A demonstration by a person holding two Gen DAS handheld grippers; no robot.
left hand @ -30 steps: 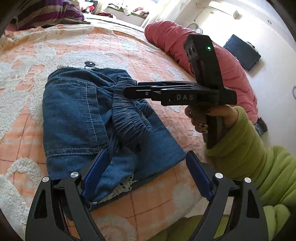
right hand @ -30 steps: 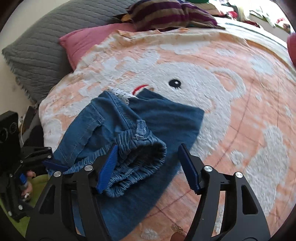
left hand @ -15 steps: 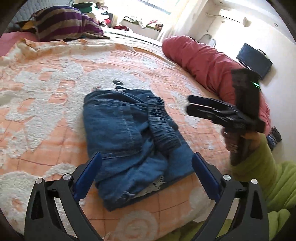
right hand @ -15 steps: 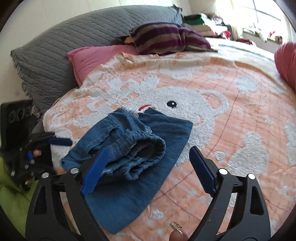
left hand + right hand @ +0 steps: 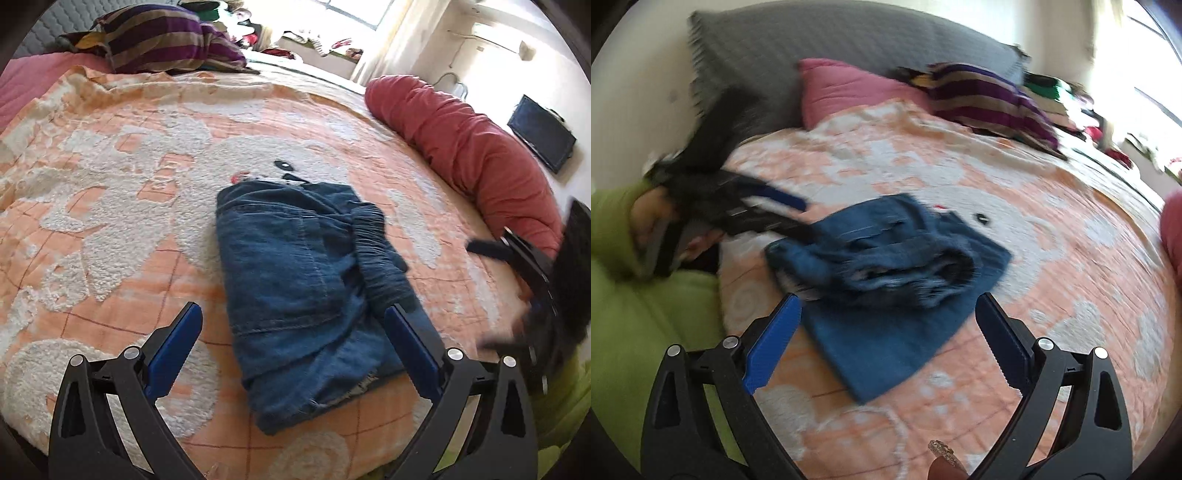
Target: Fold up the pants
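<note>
Blue denim pants (image 5: pixel 306 288) lie folded in a bundle on the orange and white bear blanket (image 5: pixel 129 206), elastic waistband on top at the right. They also show in the right wrist view (image 5: pixel 897 273), blurred. My left gripper (image 5: pixel 293 343) is open and empty, held back above the near end of the pants. My right gripper (image 5: pixel 888 332) is open and empty, above the near flat corner of the pants. The right gripper shows blurred at the right edge of the left wrist view (image 5: pixel 532 266). The left gripper appears blurred in the right wrist view (image 5: pixel 738 206).
A red bolster (image 5: pixel 461 147) lies along the far right of the bed. A striped pillow (image 5: pixel 155 40), a pink pillow (image 5: pixel 849 88) and a grey cushion (image 5: pixel 768 51) sit at the head. A dark screen (image 5: pixel 541 136) hangs on the wall. A green sleeve (image 5: pixel 631 314) is at left.
Both grippers have pulled back and away from the pants, which stay folded on the blanket. The right gripper has swung out to the right; both views are now motion-blurred.
</note>
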